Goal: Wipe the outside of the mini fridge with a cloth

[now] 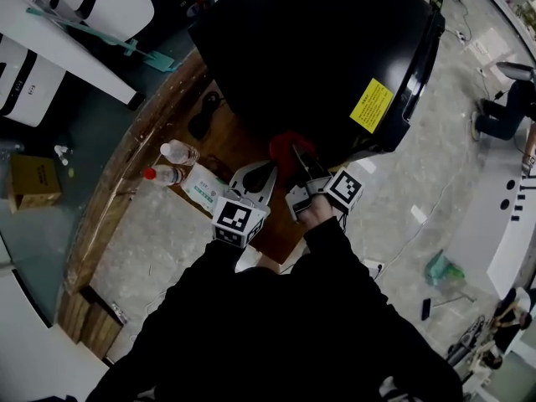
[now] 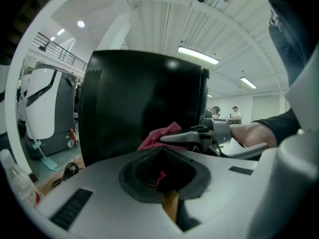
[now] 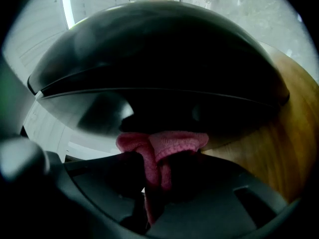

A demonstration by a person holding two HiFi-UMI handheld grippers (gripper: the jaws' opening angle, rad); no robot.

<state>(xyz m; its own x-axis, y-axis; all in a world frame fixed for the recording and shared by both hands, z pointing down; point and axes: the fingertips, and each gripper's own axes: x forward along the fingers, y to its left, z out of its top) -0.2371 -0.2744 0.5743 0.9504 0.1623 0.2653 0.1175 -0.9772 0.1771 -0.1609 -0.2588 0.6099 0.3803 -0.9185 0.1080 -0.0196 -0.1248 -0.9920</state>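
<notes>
1 red cloth [image 3: 172, 142] is clamped in the right gripper [image 1: 299, 162]. The black mini fridge [image 1: 318, 48] stands directly ahead of it, its lower wall apparently touched by the cloth. The left gripper [image 1: 255, 178], closed and empty, is held just beside.

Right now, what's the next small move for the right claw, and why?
Probably slide the right claw sideways along the mini fridge wall. It is shut on the red cloth, which seems pressed low on that black wall, so a wiping stroke looks next.
</notes>
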